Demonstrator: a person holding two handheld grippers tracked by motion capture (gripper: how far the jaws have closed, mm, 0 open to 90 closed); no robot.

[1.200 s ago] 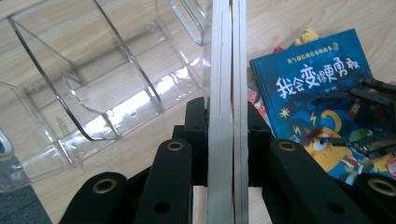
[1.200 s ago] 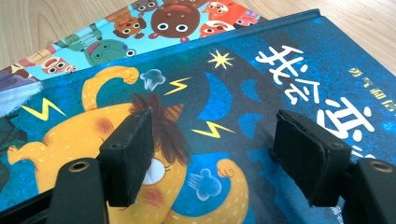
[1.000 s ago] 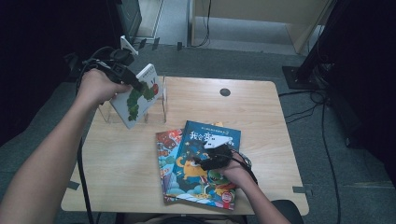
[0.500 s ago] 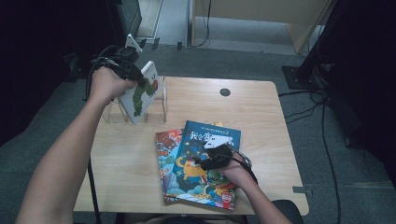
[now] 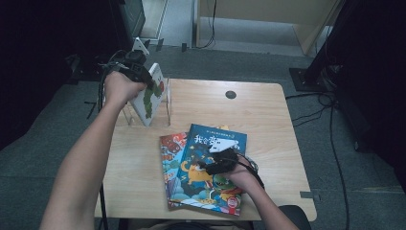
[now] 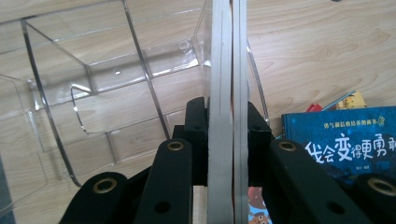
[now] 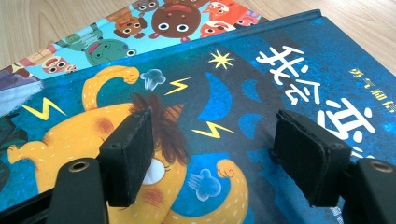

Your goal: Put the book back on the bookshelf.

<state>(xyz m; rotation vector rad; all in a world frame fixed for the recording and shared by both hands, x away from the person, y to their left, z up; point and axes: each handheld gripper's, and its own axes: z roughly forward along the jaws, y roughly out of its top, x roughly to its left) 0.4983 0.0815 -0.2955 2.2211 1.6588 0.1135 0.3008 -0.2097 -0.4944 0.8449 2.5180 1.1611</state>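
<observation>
Standing on edge, tilted, in the clear rack (image 5: 165, 103), the white book (image 5: 149, 96) runs toward the blue book (image 5: 210, 167); left gripper (image 5: 143, 76) clamps its top edge. Right gripper (image 7: 212, 154) hovers spread over the blue book.

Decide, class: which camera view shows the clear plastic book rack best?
The left gripper view: the rack's dividers and walls show close up. The high view shows it small, partly behind the white book.

I work in a lab-like room: my small wooden table (image 5: 268, 115) sits on grey carpet (image 5: 335, 201), cables (image 5: 330, 110) trailing at three o'clock, dark equipment stands (image 5: 330, 52) at two.
</observation>
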